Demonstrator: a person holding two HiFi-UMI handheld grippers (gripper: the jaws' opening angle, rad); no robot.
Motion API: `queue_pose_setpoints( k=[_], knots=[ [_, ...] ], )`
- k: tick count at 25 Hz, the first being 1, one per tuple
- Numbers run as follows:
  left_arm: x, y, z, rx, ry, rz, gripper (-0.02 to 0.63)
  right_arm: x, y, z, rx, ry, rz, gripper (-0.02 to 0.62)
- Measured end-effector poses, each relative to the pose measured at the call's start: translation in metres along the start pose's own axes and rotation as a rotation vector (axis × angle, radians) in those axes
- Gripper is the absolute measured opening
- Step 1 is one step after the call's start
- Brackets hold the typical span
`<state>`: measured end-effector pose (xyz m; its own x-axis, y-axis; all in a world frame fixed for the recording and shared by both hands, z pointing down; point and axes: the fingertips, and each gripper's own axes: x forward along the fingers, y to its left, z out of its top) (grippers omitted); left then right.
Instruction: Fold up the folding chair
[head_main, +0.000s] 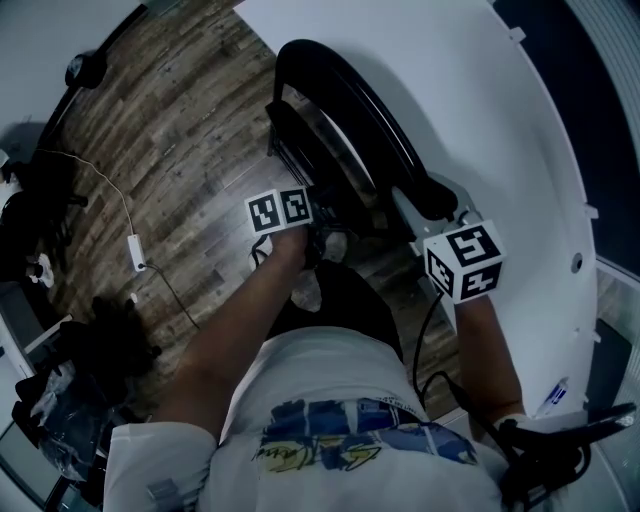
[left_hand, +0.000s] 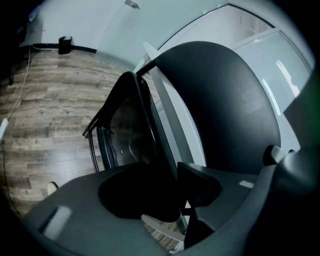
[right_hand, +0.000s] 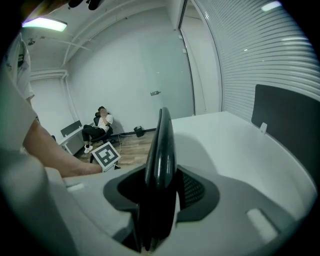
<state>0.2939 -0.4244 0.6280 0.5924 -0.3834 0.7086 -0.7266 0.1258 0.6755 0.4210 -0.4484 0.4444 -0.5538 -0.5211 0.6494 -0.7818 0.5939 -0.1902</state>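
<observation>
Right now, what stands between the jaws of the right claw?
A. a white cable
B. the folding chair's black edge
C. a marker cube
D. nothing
B: in the right gripper view the folding chair shows its black edge rising between the jaws of the right claw.

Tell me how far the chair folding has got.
Done: the folding chair looks collapsed nearly flat beside the white table. In hand: its rim stands between the open jaws of the right claw; the left claw is at its frame, grip unclear. Left: probably closing the last gap, then releasing.
</observation>
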Motion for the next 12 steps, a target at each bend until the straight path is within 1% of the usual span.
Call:
queue_pose_setpoints(
  k=[4, 8, 10, 12],
  knots=[
    [-0.02, 0.003, 0.006, 0.027, -0.027, -0.01, 0.225, -0.011, -0.002, 0.004, 0.007, -0.018, -0.029, 0.153],
    [-0.049, 0.004, 0.013, 0.082, -0.043, -0.033, 0.225, -0.029, -0.003, 0.009, 0.032, -0.05, -0.086, 0.153],
    [-0.067, 0.003, 0.017, 0.113, -0.056, -0.057, 0.225, -0.043, -0.002, 0.014, 0.037, -0.075, -0.125, 0.153],
    [-0.087, -0.003, 0.021, 0.148, -0.073, -0.099, 0.224, -0.06, -0.001, 0.019, 0.042, -0.1, -0.17, 0.153]
  ],
)
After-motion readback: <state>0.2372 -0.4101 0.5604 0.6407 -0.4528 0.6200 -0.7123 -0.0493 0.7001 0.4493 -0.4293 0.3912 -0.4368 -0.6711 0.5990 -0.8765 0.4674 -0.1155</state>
